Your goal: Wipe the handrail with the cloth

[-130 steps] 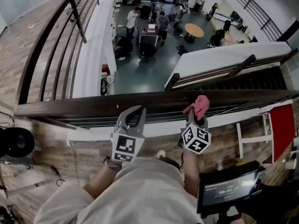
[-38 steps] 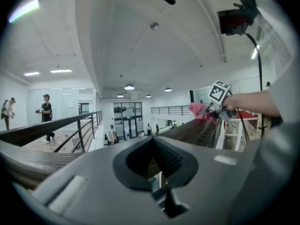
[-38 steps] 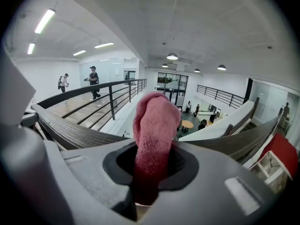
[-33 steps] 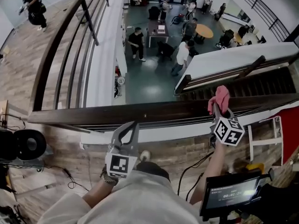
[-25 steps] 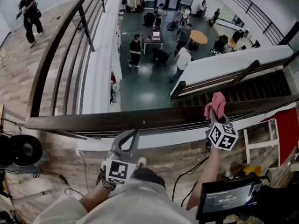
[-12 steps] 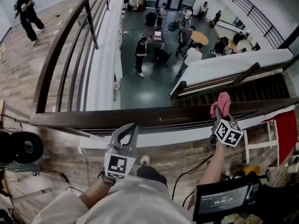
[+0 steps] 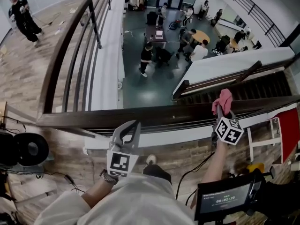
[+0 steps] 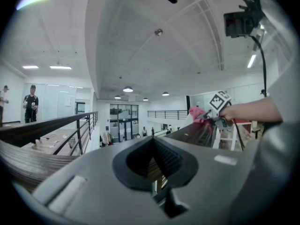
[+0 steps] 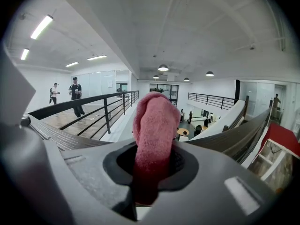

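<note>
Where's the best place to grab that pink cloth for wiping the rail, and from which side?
Grip the pink cloth by its bunched lower end, coming from the walkway side of the handrail, as the right gripper does. It is a soft roll, so clamping one end probably leaves the free end out past the jaws to rub the rail's top.

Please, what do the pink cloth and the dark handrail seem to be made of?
The cloth looks like soft terry or microfibre: fuzzy matt nap. The handrail is probably dark-stained wood, slight sheen; lengthwise streaks look like grain.
</note>
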The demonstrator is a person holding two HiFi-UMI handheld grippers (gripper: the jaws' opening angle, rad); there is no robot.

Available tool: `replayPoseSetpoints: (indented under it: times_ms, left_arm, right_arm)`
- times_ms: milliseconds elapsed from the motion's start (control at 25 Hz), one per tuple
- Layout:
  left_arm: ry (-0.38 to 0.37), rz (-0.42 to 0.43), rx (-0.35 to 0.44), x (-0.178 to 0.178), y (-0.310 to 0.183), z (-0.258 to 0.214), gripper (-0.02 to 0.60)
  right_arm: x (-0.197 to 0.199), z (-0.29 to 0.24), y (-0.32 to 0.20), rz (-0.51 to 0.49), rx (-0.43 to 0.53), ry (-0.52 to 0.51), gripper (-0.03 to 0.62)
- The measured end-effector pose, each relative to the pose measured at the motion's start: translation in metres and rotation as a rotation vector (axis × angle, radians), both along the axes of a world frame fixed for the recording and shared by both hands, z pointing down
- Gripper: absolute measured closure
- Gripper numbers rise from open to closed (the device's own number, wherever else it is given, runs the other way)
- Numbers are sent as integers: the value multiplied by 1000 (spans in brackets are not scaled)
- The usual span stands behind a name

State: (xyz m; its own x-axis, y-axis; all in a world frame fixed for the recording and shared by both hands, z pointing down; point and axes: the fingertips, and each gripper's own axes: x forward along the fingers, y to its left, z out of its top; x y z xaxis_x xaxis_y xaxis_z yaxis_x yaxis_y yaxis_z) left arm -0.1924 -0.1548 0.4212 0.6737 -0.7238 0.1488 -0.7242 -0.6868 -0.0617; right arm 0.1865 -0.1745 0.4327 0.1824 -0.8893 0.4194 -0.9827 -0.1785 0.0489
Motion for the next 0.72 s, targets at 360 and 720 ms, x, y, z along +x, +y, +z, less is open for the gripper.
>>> replayPoseSetpoints:
  times_ms: [360, 720]
  left_arm:
    - [10, 11, 18, -22, -4, -2, 574]
    - [18, -15, 18, -60, -7, 1, 574]
  right_arm:
    - [-34, 0, -5, -7, 16, 30, 525]
    - [-89, 1, -12, -51, 38, 54, 525]
